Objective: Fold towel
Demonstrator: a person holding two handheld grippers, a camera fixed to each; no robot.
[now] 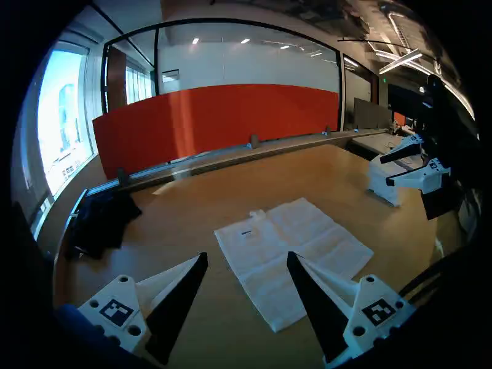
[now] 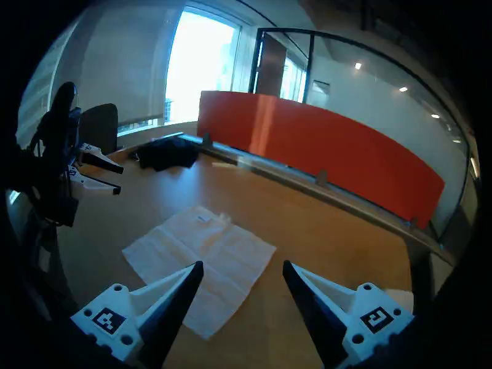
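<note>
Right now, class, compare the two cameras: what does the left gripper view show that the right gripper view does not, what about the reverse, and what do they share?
Left gripper view: the right gripper, open, far off to one side, and strip lights on the ceiling.
Right gripper view: the left gripper, open, far off to one side, and a dark chair behind it.
Shared: the white towel spread flat on the wooden table, the orange partition, a dark bundle of cloth and a bright window.

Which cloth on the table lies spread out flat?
The white towel, flat on the wooden table; the black cloth lies crumpled at its far edge by the orange partition.
</note>
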